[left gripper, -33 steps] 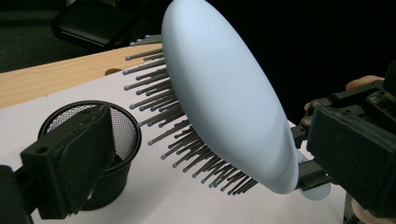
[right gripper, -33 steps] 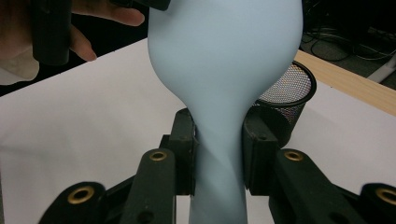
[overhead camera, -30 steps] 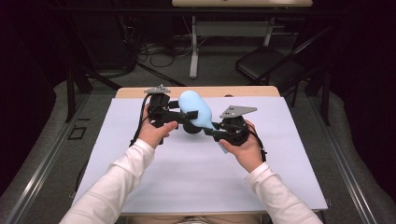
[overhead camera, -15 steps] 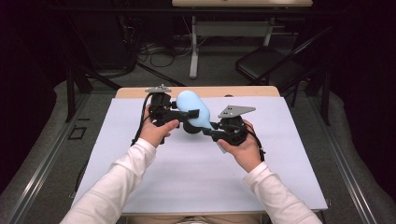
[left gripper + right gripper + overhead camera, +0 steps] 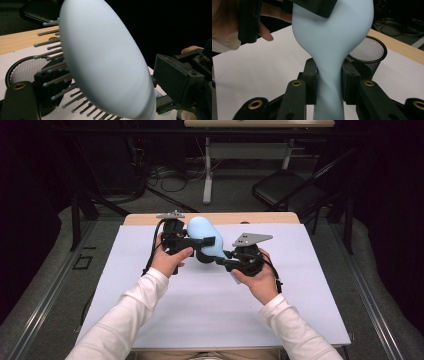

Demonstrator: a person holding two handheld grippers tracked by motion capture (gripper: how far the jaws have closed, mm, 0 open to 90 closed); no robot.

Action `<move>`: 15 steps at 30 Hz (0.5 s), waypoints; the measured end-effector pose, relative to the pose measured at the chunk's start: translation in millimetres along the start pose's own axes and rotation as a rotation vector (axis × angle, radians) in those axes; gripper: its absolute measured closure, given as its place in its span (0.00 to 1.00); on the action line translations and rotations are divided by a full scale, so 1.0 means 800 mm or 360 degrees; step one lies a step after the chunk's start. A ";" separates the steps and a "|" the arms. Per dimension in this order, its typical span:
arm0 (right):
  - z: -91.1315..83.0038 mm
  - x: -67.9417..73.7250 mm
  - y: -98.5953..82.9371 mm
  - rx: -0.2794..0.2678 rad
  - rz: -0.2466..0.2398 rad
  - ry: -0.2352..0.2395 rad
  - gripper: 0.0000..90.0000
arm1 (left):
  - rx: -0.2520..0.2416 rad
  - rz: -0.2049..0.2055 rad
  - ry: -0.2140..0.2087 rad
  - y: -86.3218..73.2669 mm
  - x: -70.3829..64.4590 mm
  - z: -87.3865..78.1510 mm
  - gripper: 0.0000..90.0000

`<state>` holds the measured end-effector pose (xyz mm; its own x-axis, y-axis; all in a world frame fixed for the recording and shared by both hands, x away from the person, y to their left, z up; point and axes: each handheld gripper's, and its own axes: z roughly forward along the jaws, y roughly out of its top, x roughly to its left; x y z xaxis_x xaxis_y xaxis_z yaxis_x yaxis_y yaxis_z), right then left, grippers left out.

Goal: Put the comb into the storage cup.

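High view: a light blue hairbrush (image 5: pixel 204 240) is held up over the far middle of the white-covered table (image 5: pixel 300 320), between both hands. The left claw (image 5: pixel 196 243) sits against the brush head. The right claw (image 5: pixel 223 262) is at the handle end, nearer the person. A dark round thing shows just under the brush, likely the mesh cup.

Left gripper view: the smooth blue back of the brush head (image 5: pixel 105 60) is close up, grey ball-tipped bristles (image 5: pixel 47 45) pointing toward the black mesh cup (image 5: pixel 25 71) on the table. The left claw's own jaws are mostly hidden behind the brush, so I cannot tell if it is clamped or loose. The other gripper's black body (image 5: pixel 180 80) is at the right.

Right gripper view: the right claw (image 5: pixel 329 82) is clenched on the narrow handle neck (image 5: pixel 328 75), one pad on each side, touching. The head (image 5: pixel 332 25) flares above, with the left gripper's black jaw on top of it. The mesh cup (image 5: pixel 368 53) stands just behind.

Handling, my judgement: hard plastic, light, rigid, not fragile. The glossy, rounded shell looks slippery and the handle tapers, so it could twist or slide in the pads. The best hold is the waist of the handle, as now. Avoid pinching the bristles, since they flex and give no firm grip.
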<state>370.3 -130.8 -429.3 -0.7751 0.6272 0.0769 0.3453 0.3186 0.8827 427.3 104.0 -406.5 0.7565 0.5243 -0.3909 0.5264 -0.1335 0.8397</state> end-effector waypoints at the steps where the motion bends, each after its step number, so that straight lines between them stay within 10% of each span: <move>1: 0.000 0.000 0.000 -0.0003 0.0000 0.0001 0.77 | -0.0001 -0.0001 -0.0001 0.000 0.000 0.000 0.17; 15: 0.000 0.001 0.000 -0.0017 0.0000 0.0005 0.77 | -0.0023 -0.0012 -0.0009 0.001 -0.001 0.001 0.22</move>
<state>369.6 -130.1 -429.5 -0.7768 0.6249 0.0783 0.3395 0.3108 0.8878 427.3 102.8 -406.1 0.7546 0.5206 -0.3994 0.5266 -0.1173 0.8420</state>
